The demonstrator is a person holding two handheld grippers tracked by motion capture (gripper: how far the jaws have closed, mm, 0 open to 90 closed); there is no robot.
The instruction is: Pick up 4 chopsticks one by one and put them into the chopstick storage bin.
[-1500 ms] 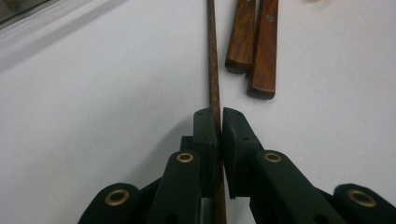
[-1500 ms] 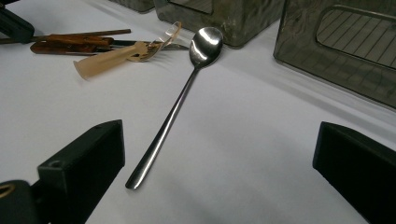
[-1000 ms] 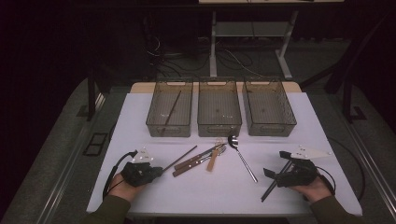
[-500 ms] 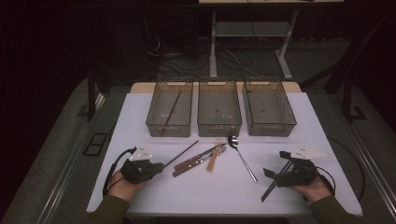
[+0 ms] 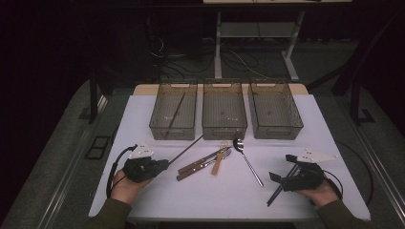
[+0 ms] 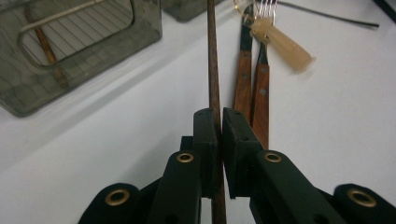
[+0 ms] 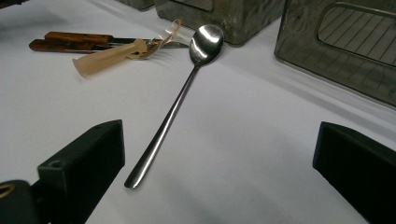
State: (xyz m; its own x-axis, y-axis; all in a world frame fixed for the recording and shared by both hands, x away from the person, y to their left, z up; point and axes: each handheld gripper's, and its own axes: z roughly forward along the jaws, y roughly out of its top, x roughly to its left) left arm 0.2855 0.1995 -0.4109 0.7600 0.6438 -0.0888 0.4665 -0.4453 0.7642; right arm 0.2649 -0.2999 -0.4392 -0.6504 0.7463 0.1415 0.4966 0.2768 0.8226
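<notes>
Black, matte and blocky, the left gripper (image 6: 217,140) has its jaws pinched tight on a thin, dark wooden chopstick (image 6: 212,70), which runs straight out from the pads, its far end toward the nearest bin. In the high view the left gripper (image 5: 152,165) sits at the near left of the white, smooth table (image 5: 305,119). The right gripper (image 5: 282,168), at the near right, stands wide open with nothing between its square jaws. Just beyond it lies a slim, polished steel spoon (image 7: 180,100), bowl pointing away. Beside the chopstick rest two wooden-handled, riveted utensils (image 6: 252,84) and a pale, translucent plastic handle (image 6: 282,44) across them. Farther off stand three smoky, see-through rectangular bins (image 5: 224,107) in a row; the left one holds another brown stick (image 5: 174,114).
</notes>
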